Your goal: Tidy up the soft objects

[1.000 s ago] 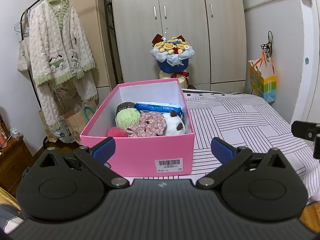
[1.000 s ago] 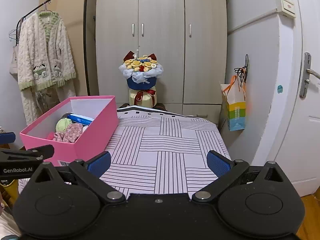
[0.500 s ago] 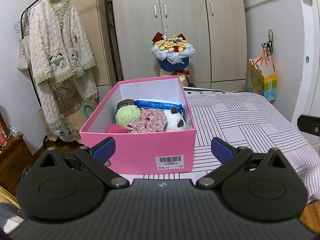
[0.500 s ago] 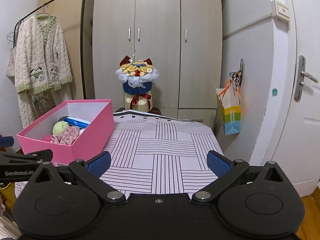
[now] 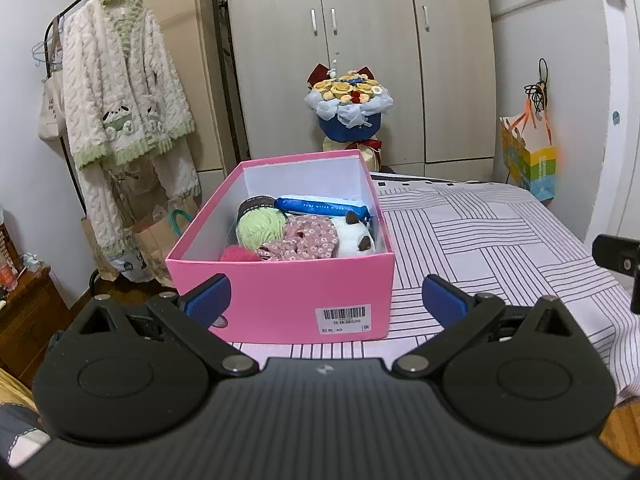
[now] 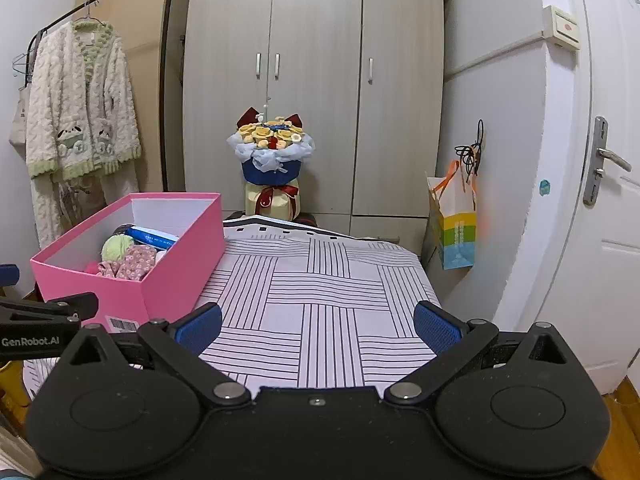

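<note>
Starting nearest: the left gripper [image 5: 324, 294] is held wide apart and empty, its blue pads [image 5: 208, 294] flanking the near wall of the pink box [image 5: 280, 288] without touching it. The right gripper [image 6: 318, 322] is likewise spread wide with nothing between the pads, and is aimed over the bare striped sheet [image 6: 320, 280], with the box at 10 o'clock.

Inside the box, soft items are seen packed together: a red pom [image 5: 236, 254] at the near wall, green yarn [image 5: 260, 228], a floral cloth [image 5: 306, 238], a white plush [image 5: 354, 236], and a blue packet [image 5: 320, 206] lying across the far side. No loose soft item is seen on the sheet, so the sorting is judged near complete.

Farther off, a bouquet [image 5: 348, 108] stands at 12 o'clock before the wardrobe.

Risk: the box sits near the sheet's left edge; a nudge from the left pads could slide it off. The cloth could be snagged and dragged out if the grippers are lowered in.
</note>
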Demonstrator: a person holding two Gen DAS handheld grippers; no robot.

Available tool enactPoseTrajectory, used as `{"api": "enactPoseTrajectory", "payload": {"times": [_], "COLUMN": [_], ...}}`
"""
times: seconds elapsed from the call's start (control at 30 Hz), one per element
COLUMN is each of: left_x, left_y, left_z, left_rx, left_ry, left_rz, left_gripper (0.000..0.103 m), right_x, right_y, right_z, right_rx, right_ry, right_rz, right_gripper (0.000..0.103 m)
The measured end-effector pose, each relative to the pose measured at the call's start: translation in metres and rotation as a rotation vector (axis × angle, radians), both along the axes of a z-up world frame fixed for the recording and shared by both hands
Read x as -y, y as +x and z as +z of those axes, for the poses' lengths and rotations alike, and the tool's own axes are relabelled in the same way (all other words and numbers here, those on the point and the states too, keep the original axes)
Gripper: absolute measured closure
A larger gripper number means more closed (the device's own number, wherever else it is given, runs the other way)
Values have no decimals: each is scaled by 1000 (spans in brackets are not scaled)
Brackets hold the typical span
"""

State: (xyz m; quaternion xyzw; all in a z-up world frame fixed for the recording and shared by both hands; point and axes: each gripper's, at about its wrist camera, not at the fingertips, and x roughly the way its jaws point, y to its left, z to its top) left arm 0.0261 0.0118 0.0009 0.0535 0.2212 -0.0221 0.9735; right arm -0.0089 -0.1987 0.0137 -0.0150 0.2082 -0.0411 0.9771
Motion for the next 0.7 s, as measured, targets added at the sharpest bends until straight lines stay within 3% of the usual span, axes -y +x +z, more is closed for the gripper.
{"api": "enactPoseTrajectory", "payload": {"times": [0.7], "left_x": [-5], "left_y": [-1], "left_z": [2], "left_rx": [15], "left_ry": [-25], "left_rz": [4], "left_gripper": [0], "right_x": [1], "right_y": [4], "right_z": [-4], "right_rx": [-14], "right_ry": [-14], "right_rz": [-1], "right_gripper": [0]}}
